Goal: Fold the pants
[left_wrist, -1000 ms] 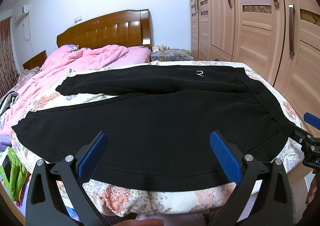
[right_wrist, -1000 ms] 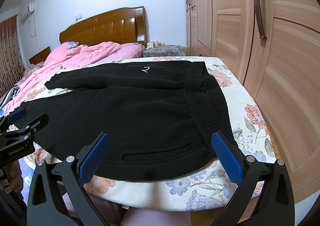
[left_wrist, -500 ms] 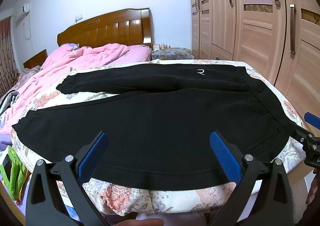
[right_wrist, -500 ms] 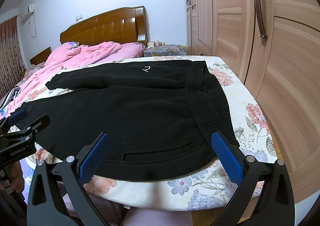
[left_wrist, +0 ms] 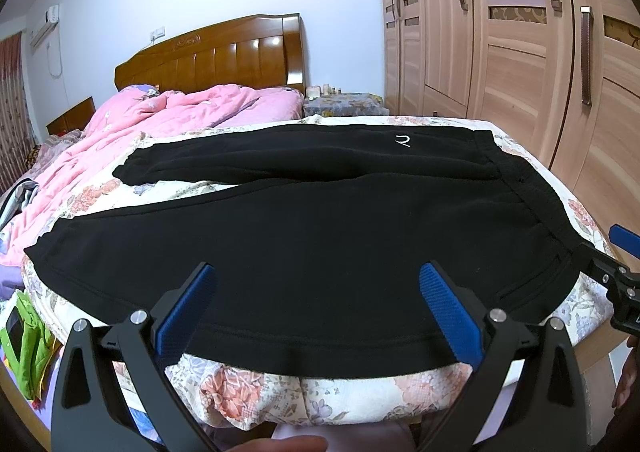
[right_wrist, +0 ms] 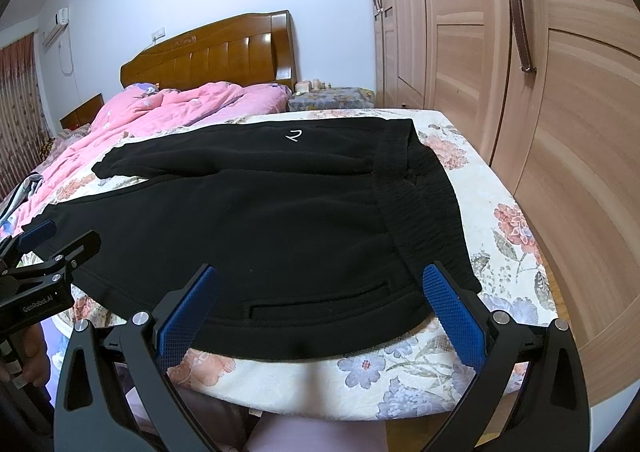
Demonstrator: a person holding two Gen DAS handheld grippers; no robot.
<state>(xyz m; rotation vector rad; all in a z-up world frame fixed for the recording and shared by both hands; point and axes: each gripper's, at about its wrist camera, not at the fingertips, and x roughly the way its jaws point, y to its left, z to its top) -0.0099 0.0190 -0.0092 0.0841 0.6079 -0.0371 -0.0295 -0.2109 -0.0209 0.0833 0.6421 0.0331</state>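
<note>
— Two risks showed in the left wrist view, by my reckoning. The pants (left_wrist: 304, 236) lay flat across the foot of the bed (left_wrist: 320, 400), near leg at the edge, far leg angled off toward the quilt (left_wrist: 160, 120). A grab at one layer only would have dragged the leg askew.

— And the left gripper (left_wrist: 316, 308)?

— Jaws wide, holding nothing, poised above the near hem; I couldn't tell if the pads touched cloth.

— From the right wrist?

— The waistband (right_wrist: 420, 204) sat bunched at the right, close to the bed's corner. A careless pull could have slid that end off the mattress. The right gripper (right_wrist: 320, 308) also stood wide and empty, over the pocket (right_wrist: 320, 298).
</note>
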